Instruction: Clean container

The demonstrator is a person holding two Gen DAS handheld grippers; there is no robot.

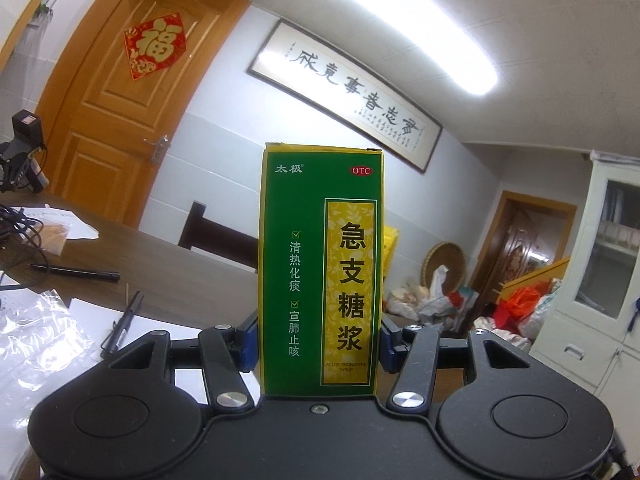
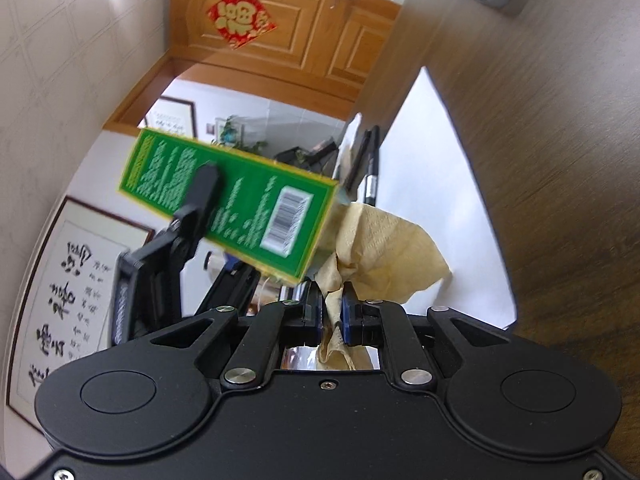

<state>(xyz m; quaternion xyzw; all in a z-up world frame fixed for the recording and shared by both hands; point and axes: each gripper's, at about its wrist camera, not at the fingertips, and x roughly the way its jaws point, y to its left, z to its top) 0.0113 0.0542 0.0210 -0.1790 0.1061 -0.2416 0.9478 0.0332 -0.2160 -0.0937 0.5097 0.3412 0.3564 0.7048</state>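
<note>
Green box (image 1: pixel 320 264), upright between the blue pads (image 1: pixel 249 340) of the left gripper (image 1: pixel 318 338), clamped on both narrow sides, lifted above the brown table (image 1: pixel 168 280). Same box also in the right wrist view, tilted. Right gripper (image 2: pixel 331 312) clenched on a crumpled yellowish tissue (image 2: pixel 384 248), just beside the box's barcode end, touching or not unclear.

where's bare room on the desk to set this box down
Bare wood lies between the marker pen and the chair back. The near-left corner is crowded: plastic bag, white paper, clipped pen, cables.
</note>
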